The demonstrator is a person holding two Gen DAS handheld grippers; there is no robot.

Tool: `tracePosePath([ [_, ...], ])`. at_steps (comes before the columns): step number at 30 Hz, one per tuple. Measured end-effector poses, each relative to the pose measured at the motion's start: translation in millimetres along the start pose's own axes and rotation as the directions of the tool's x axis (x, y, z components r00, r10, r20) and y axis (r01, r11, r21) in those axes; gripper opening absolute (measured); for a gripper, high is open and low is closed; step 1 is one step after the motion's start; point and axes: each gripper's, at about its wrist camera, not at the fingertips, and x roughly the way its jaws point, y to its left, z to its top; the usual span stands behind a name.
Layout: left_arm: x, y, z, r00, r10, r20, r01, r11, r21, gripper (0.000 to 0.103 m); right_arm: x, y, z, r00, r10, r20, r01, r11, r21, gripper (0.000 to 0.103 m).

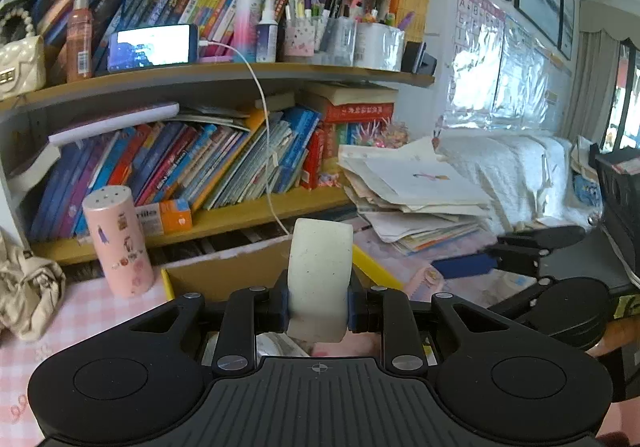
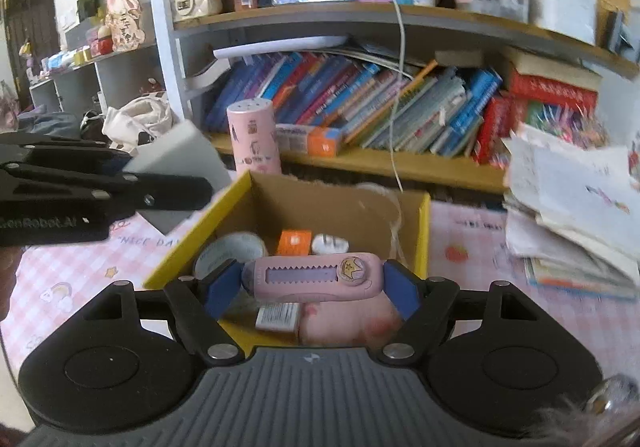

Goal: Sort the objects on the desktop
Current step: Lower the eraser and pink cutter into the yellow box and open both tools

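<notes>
Eraser (image 1: pixel 320 279) clamped in left claw (image 1: pixel 318 309)

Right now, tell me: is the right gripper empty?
No. The right gripper is shut on a pink utility knife above the box.

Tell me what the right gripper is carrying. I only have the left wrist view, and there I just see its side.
Observer: The right gripper is shut on a pink utility knife, held crosswise between its pads.
Operator: Where is it relative to the box?
Observer: It seems to hang over the near edge of the yellow-rimmed cardboard box.
Operator: What is already inside?
Observer: A tape roll, a small orange box and a white plug.
</notes>
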Motion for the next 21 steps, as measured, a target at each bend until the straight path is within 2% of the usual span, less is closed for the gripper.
tracePosePath([
  [7, 33, 15, -8, 0.998, 0.022, -0.059, -0.022, 1.000, -0.016, 0.024, 51, 1, 12, 0.999, 0.011, -0.032, -0.012, 0.998, -0.056, 0.076],
  [14, 79, 41, -23, 0.985, 0.072, -0.160, -0.079, 0.996, -0.041, 0.024, 111, -4, 5, 0.989, -0.008, -0.148, -0.010, 0.993, -0.122, 0.076],
  [21, 111, 53, -35, 0.971, 0.087, -0.223, -0.096, 0.995, -0.030, 0.024, 143, -4, 0, 0.972, 0.005, -0.233, -0.045, 0.985, -0.165, 0.076],
])
